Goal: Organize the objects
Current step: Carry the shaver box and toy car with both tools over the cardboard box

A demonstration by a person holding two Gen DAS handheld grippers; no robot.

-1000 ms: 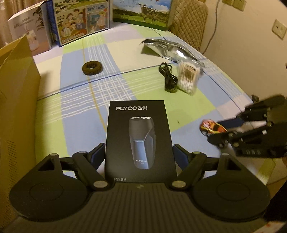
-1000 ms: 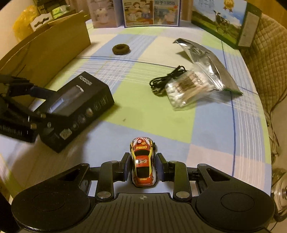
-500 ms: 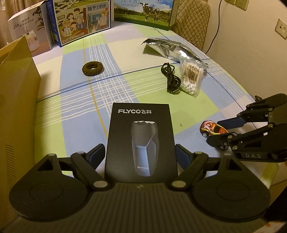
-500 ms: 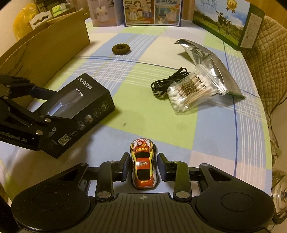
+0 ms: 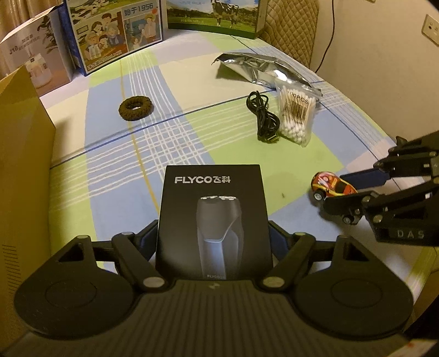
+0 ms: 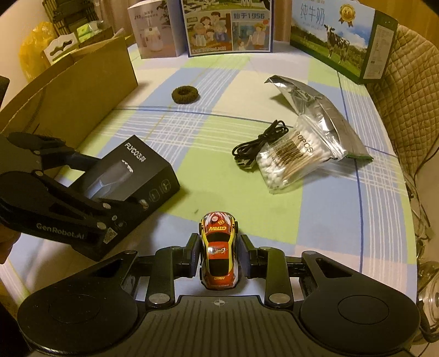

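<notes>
Black shaver box (image 5: 214, 219) lies lengthwise, clamped in the left gripper (image 5: 212, 239), cardboard box (image 5: 22, 164) just left; right gripper (image 6: 218, 255) clamps the toy car (image 6: 218, 250).

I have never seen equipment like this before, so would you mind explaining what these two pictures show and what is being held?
No robot arm is involved: a person holds a two-finger gripper in each hand, and each picture comes from a fisheye camera on one gripper, looking along its fingers.

In the left wrist view, the left gripper has a black shaver box between its fingers. In the right wrist view, the right gripper has a small toy car between its fingers. Each gripper also shows at the edge of the other's picture.

On the checked tablecloth lie a brown hair tie, a coiled black cable, a bag of cotton swabs and a silver foil pouch. An open cardboard box stands at the left, and printed cartons stand at the far edge.
</notes>
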